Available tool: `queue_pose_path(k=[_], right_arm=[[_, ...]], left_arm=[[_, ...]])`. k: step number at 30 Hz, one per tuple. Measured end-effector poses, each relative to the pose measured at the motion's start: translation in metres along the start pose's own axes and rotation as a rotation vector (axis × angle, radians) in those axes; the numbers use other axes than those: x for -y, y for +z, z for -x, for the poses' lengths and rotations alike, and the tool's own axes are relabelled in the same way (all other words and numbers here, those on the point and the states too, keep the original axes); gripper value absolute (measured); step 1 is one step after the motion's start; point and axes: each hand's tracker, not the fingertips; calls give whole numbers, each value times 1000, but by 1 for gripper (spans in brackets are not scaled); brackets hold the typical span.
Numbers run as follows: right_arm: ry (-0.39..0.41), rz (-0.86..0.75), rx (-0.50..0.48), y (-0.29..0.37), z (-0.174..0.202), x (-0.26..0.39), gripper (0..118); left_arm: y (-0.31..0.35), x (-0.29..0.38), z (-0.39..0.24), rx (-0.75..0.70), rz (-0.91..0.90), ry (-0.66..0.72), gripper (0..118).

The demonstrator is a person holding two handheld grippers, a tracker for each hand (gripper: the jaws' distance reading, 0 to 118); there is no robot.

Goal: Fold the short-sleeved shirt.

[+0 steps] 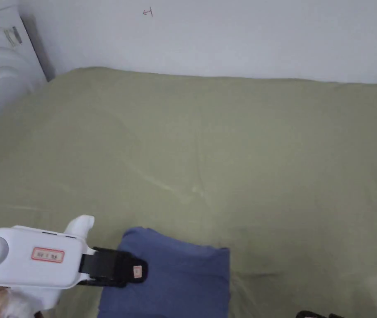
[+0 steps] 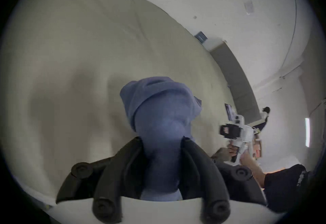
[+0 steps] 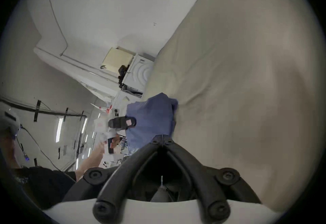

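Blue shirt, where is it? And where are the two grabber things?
Blue shirt (image 1: 179, 273), head view: the flat middle of the cloth.
Left gripper (image 2: 163, 141), left gripper view: between its tips, which pinch the shirt.
Right gripper (image 3: 162, 137), right gripper view: between its tips, closed at the shirt's edge.

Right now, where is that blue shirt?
The blue shirt sits at the near edge of the green bed sheet, bottom centre of the head view, with the left gripper clamped on its left side.
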Motion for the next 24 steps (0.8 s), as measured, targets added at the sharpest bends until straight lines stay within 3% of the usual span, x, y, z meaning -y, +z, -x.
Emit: queue_pose_path(k=[6, 11, 16, 17, 18, 19, 20, 24], right_arm=[[73, 47, -5, -9, 37, 7, 0], [110, 114, 79, -13, 47, 18, 0], [70, 157, 143, -8, 42, 27, 0], [72, 159, 148, -7, 42, 29, 0], [74, 159, 154, -6, 44, 30, 0], [75, 160, 161, -5, 46, 30, 0], [78, 158, 156, -3, 47, 30, 0], [152, 139, 139, 11, 70, 28, 0]], left_arm=[[84, -49, 107, -214, 50, 32, 28], [116, -72, 199, -428, 112, 111, 28], [124, -77, 279, -558, 48, 275, 29], [124, -69, 281, -535, 41, 249, 37], [118, -66, 284, -560, 42, 240, 59], [111, -60, 293, -662, 58, 231, 91], [109, -51, 302, -738, 63, 220, 101], [165, -57, 306, -896, -60, 337, 99]])
